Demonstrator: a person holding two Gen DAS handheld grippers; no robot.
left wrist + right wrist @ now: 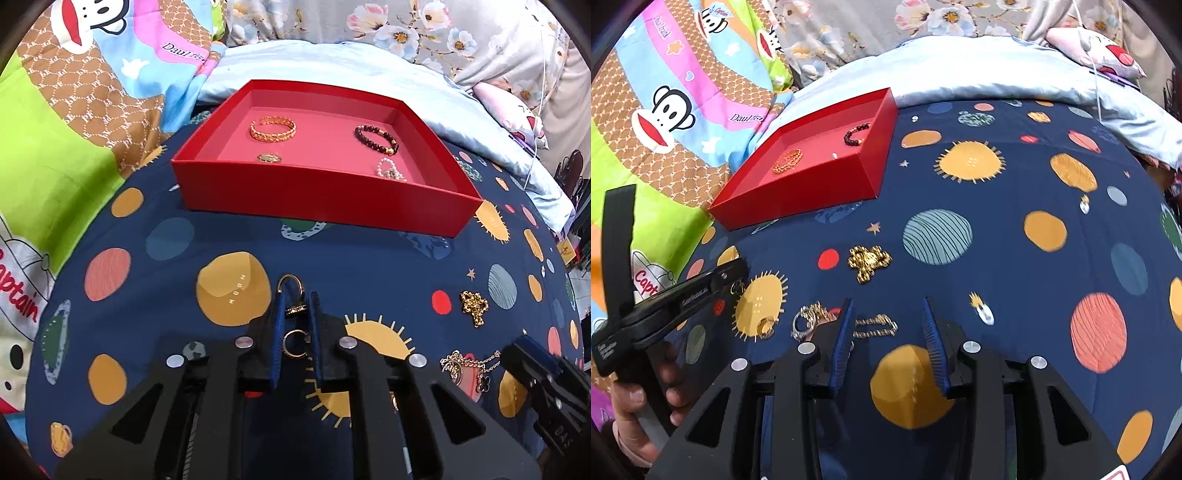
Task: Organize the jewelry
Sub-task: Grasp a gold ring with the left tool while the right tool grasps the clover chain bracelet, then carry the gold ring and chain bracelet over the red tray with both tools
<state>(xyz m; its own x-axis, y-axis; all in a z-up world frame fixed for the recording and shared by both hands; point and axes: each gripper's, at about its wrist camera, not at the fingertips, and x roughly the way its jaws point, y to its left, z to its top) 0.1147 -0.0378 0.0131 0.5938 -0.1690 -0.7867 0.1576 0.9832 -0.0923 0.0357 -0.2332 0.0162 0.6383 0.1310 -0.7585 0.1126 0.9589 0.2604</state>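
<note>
Two grippers are at work over a navy bedspread [997, 229] printed with planets. The left gripper [295, 314] has its blue pads drawn close together around a dark ring [297, 309] with a thin hoop [289, 283] standing just ahead of it. The pads appear to pinch the ring, though it cannot be told for certain that it is off the cloth. A second small ring [294, 344] lies between the fingers nearer the camera, seemingly loose.

The right gripper [888, 321] stands wide open and holds nothing. A thin gold chain [875, 326] lies between its fingers, and a silver tangle [809, 321] sits just outside its left finger. A gold clump of chain [868, 261] lies a little further on.

Beyond these, the red tray [325, 192] holds a gold bangle [273, 127], a dark bead bracelet [376, 139], a small ring-like piece [269, 158] and a pearl piece [388, 170].

Judgement: the step in hand is carrying the ring to the tray. It should be lifted straight up, clear of the loose ring, carried over the near wall and released on bare floor apart from the other pieces.

The tray's near wall hides part of its floor. The silver tangle is too knotted to say how many pieces it contains.
</note>
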